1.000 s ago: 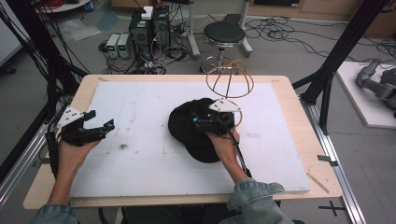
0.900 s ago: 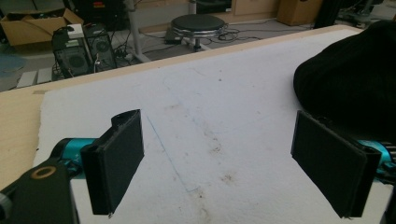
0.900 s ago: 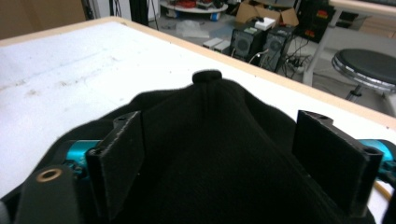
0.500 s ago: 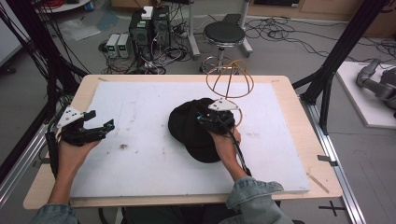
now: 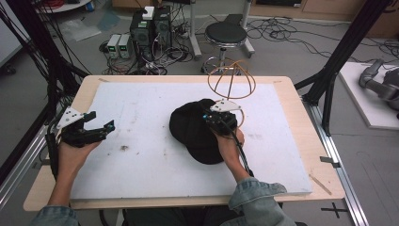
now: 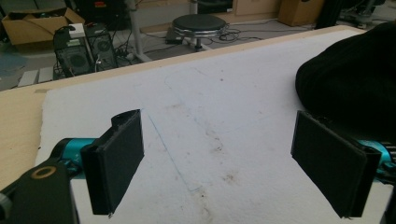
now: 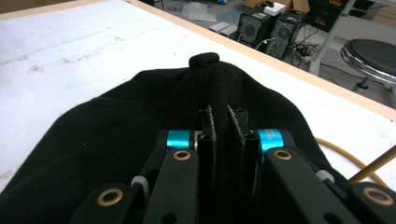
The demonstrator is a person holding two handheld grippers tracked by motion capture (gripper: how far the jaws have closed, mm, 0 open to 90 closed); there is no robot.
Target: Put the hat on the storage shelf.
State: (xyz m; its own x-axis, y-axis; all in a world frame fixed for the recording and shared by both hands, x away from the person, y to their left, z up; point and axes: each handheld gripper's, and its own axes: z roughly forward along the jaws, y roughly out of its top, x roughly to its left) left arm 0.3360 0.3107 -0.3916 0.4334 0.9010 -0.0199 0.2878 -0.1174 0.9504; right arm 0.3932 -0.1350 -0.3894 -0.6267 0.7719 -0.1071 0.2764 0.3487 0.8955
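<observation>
On the white foam-covered surface [image 5: 141, 174], near its middle, lies a black soft fabric cap [image 5: 190, 129] with a button on top [image 7: 204, 59], and the right tool [image 5: 219, 123] sits on its right part, just in front of a domed wire stand of thin orange-brown rods [image 5: 231, 80]. The right tool's jaws have just been closing and now stand clenched on a pinched-up fold of the cap's cloth, as the right gripper view shows, with the black fabric ridged up between the two pads [image 7: 209, 140]. The left tool [image 5: 96, 129] hangs well apart at the surface's left side, released, jaws wide with nothing between them; its pads [image 6: 116, 163] frame bare foam, and the cap's edge [image 6: 350, 79] shows at the right of that view. Judged progress: early. The grasp on the cap looks done, the cap is not yet lifted, and, if the stand is where it goes, carrying it over and setting it on the dome are both left. The left tool has no part in it so far. Hard to tell: how much cloth the right pads really bite, since the tool body covers the fold's base. The cap's brim is hard to pick out, black on black, and part of the cap sits under the right hand [image 5: 228, 143]. The stand's foot is hidden behind the tool, so whether cap and stand touch cannot be told.
</observation>
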